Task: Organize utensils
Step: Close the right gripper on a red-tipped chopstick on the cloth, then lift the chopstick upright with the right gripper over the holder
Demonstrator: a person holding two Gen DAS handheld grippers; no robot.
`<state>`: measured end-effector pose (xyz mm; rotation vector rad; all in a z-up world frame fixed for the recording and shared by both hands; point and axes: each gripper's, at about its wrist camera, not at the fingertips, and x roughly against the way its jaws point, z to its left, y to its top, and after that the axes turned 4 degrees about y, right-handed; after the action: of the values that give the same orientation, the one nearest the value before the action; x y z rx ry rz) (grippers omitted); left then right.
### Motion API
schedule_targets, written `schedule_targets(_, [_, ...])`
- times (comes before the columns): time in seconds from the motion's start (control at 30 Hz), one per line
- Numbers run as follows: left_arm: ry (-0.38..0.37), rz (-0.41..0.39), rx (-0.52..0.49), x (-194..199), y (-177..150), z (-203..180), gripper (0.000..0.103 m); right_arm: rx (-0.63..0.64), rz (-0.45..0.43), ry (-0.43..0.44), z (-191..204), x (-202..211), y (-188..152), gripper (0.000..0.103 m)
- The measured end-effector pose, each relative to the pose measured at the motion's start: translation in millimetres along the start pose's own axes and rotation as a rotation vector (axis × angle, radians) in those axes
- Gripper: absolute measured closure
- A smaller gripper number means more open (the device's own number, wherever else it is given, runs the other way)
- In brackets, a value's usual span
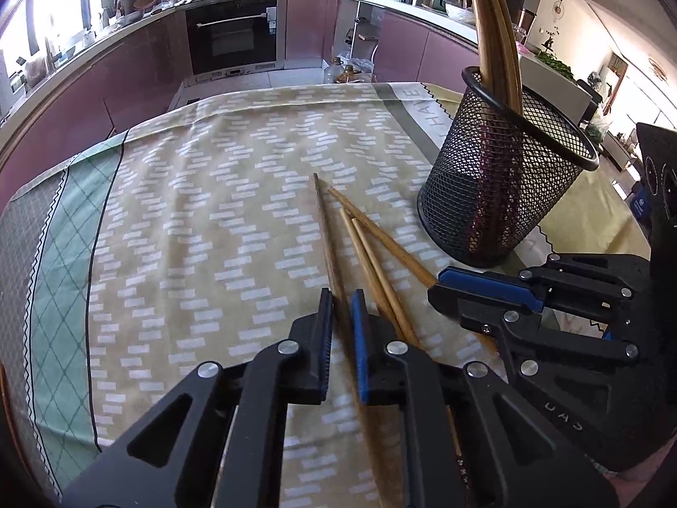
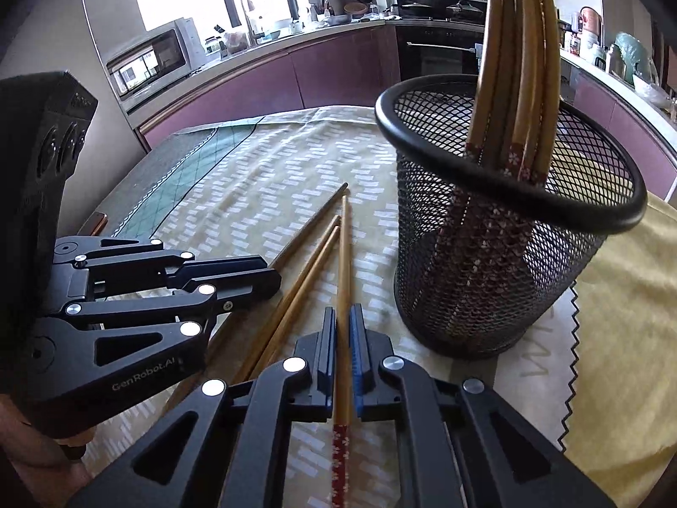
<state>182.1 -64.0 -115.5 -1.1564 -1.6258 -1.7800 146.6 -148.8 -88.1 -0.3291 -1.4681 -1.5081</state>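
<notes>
A kitchen table is seen, covered by a patterned tablecloth [image 1: 211,211], with purple cabinets and an oven behind. Nearest, the left gripper [image 1: 342,309] is closed on a dark chopstick [image 1: 323,220], its pads pressed against the stick. Just beside it, the right gripper [image 2: 342,326] is clamped on a pale chopstick [image 2: 343,254] with a red flowered end. Two more loose chopsticks [image 2: 304,271] are laid on the cloth between the grippers. Further back, toward the table's right edge, a black mesh holder [image 2: 486,262] is stood upright, with several chopsticks [image 2: 516,63] held inside.
</notes>
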Motion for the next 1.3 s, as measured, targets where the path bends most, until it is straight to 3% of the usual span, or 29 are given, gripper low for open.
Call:
schedule_targets(0.37, [-0.069, -0.048, 0.051, 29.0, -9.8, 9.7, 0.095, -0.033, -0.054, 0.08, -6.6, 32.3, -7.4, 0.097])
schedule_targets(0.77, [-0.185, -0.146, 0.016, 91.8, -10.4, -0.5, 0.095, -0.025, -0.164, 0.157, -4.7, 83.6, -9.8, 0.097])
schedule_targets(1.3, [-0.274, -0.246, -0.002, 149.5, -4.1, -6.8, 0.095, -0.053, -0.293, 0.185, -23.7, 132.2, -10.9, 0.097])
